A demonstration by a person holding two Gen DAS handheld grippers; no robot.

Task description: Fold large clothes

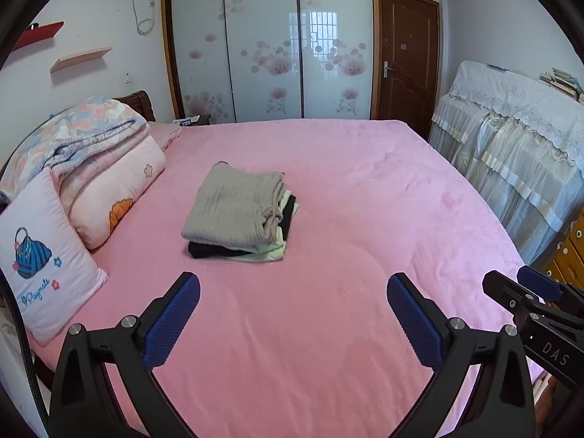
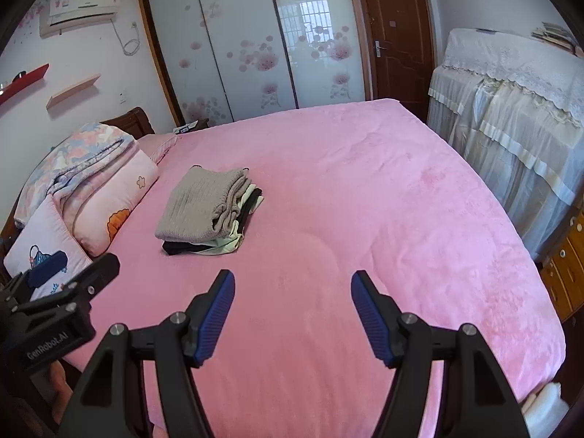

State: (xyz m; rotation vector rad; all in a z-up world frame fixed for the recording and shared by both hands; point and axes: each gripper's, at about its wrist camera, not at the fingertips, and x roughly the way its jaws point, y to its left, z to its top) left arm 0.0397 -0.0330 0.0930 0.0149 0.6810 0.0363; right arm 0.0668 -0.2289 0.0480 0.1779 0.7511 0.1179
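Note:
A stack of folded clothes lies on the pink bed (image 1: 328,328), with a grey knit garment (image 1: 233,208) on top and black and pale green pieces (image 1: 266,252) under it. The stack also shows in the right wrist view (image 2: 200,208) on the bed (image 2: 365,219). My left gripper (image 1: 294,284) is open and empty, held above the bed in front of the stack. My right gripper (image 2: 292,281) is open and empty, to the right of the stack. Each gripper shows at the edge of the other's view: the right one (image 1: 525,284), the left one (image 2: 73,270).
Folded quilts (image 1: 91,153) and a white cushion (image 1: 40,262) lie at the bed's left end by the headboard. A lace-covered piece of furniture (image 1: 511,138) stands along the right side. A wooden drawer unit (image 2: 565,266) is at the right. A wardrobe (image 1: 270,43) and door (image 1: 407,54) are behind.

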